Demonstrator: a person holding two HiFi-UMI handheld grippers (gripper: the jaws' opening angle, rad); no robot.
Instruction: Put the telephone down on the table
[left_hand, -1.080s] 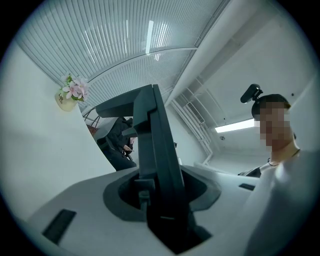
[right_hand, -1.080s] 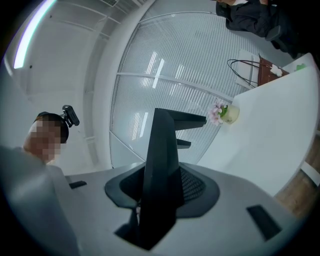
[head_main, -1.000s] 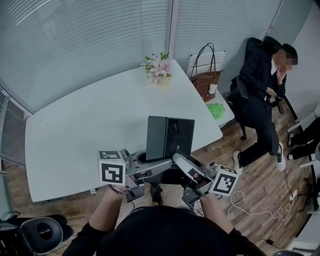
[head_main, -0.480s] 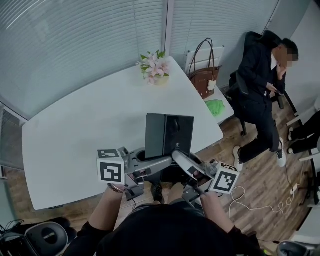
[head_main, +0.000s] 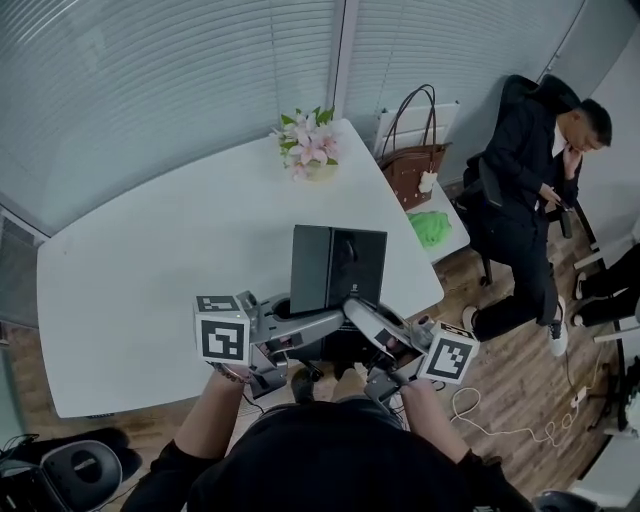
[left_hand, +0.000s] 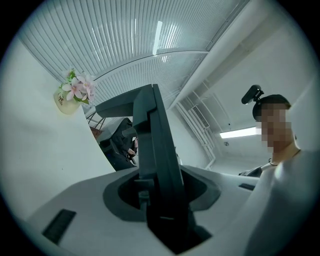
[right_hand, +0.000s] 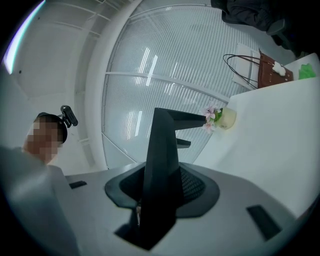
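Left gripper (head_main: 325, 322): grips telephone (head_main: 338, 268) | right gripper (head_main: 358, 312): grips it too | telephone: 1 | table (head_main: 180, 260): 1

Left gripper (left_hand: 161, 192): grey jaws clamped on a dark telephone (left_hand: 156, 145), seen edge-on and upright. White table (left_hand: 35, 165) at left, with flowers (left_hand: 76, 89) in a pale pot. Window blinds (left_hand: 125, 45) behind. Seated person (left_hand: 122, 142) in dark clothes beyond the table edge.

Cool, even daylight from the blinds (head_main: 150, 90) on the far side. White worktop (head_main: 150, 270) bright, shadows soft. Head view sharp, edges bowed. Both gripper views: fisheye, black round border, near foreground soft. Ceiling strip light (left_hand: 240, 133) glares in left gripper view.
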